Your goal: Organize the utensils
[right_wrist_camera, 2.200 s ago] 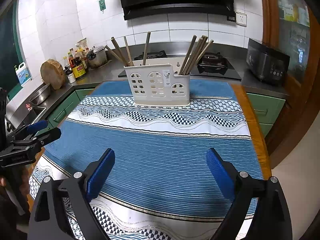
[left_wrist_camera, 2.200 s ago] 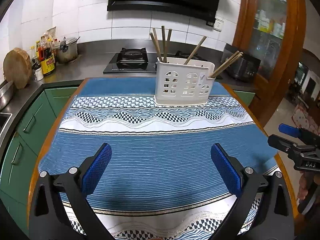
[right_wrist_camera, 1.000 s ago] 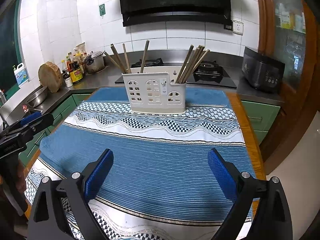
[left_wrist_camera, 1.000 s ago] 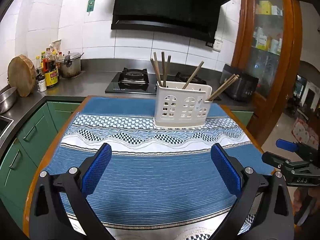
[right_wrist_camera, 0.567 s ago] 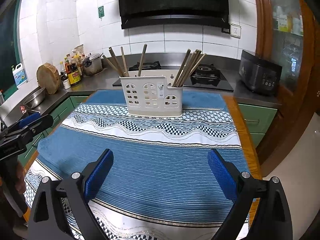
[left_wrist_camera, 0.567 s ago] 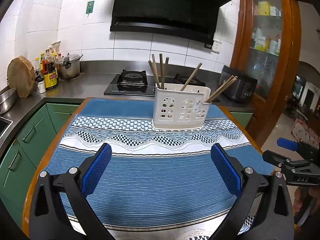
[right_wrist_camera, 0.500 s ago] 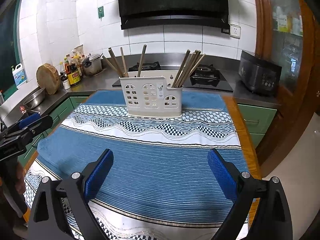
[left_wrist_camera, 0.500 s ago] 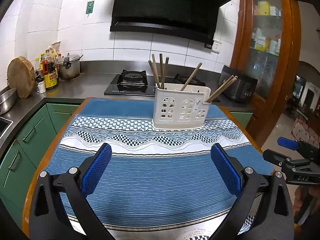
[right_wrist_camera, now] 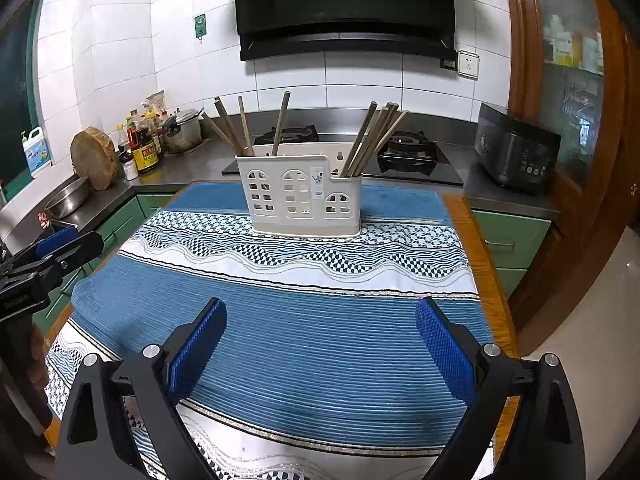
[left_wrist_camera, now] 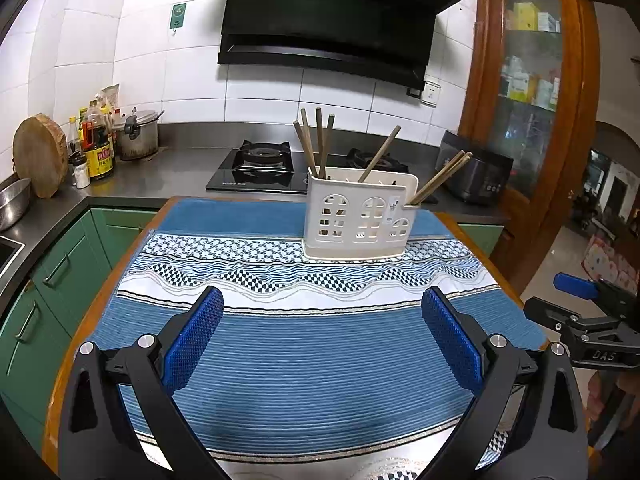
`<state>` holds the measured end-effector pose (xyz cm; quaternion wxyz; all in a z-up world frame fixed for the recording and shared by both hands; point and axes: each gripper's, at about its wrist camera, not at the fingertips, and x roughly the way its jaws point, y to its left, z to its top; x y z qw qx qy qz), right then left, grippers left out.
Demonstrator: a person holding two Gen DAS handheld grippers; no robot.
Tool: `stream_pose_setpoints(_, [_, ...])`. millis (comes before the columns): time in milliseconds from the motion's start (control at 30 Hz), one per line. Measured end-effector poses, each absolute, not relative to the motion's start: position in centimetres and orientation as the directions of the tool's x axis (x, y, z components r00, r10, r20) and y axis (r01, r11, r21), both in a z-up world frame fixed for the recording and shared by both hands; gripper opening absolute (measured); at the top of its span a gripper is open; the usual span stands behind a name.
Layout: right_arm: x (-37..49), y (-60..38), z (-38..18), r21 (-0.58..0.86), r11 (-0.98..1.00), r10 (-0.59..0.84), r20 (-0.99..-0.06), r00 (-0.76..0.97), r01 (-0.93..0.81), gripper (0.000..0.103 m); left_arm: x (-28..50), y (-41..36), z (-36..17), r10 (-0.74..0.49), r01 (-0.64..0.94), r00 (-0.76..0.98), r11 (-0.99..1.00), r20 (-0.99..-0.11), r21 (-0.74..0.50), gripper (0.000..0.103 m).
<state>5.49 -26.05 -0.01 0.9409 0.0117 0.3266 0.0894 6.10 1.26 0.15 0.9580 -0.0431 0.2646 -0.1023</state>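
The left gripper hangs low over the near end of the table with its jaws spread wide and nothing between them; the blue ribbed pads frame only bare cloth. The right gripper is the same: jaws released, empty, poised above the near blue band of the cloth. Each gripper shows at the edge of the other's view, so the two are held side by side and well apart, both facing the far end of the table, probably as a ready stance that leaves either one free to reach forward.

Under them lies a blue and white woven tablecloth with wave and checker bands, spread over a wooden table. No loose utensil shows on it.

The task's things are at the far end: a white plastic utensil caddy with arched window cut-outs stands upright on the patterned band, with brown wooden chopsticks leaning out of its compartments. A few fan out at the caddy's left, one stands near the middle, and a tighter bunch leans right. I judge that this scatter is what remains to be sorted.

Beyond is a steel counter with a black gas hob.
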Motion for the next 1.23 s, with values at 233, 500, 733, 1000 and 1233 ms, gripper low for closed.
stream_pose_setpoints(233, [5.53, -26.15, -0.02, 0.077, 0.984, 0.173, -0.613, 0.771, -0.160, 0.092, 6.11, 1.18, 0.17, -0.218, 0.173, 0.840, 0.976, -0.497, -0.135, 0.098])
stream_pose_setpoints(500, [5.61, -26.02, -0.10, 0.078, 0.984, 0.176, -0.613, 0.770, -0.163, 0.092, 6.15, 1.13, 0.21, -0.222, 0.175, 0.838, 0.975, -0.499, -0.139, 0.098])
stream_pose_setpoints(733, [5.66, -26.02, -0.11, 0.078, 0.984, 0.176, -0.613, 0.771, -0.163, 0.092, 6.02, 1.00, 0.24, -0.224, 0.181, 0.841, 0.974, -0.492, -0.136, 0.098])
stream_pose_setpoints(1000, [5.66, -26.08, -0.14, 0.078, 0.983, 0.177, -0.613, 0.770, -0.163, 0.092, 6.06, 1.34, 0.32, -0.220, 0.172, 0.847, 0.975, -0.483, -0.143, 0.098])
stream_pose_setpoints(1233, [5.68, -26.13, -0.15, 0.080, 0.983, 0.179, -0.613, 0.770, -0.165, 0.092, 6.02, 1.57, 0.20, -0.213, 0.166, 0.848, 0.976, -0.485, -0.139, 0.098])
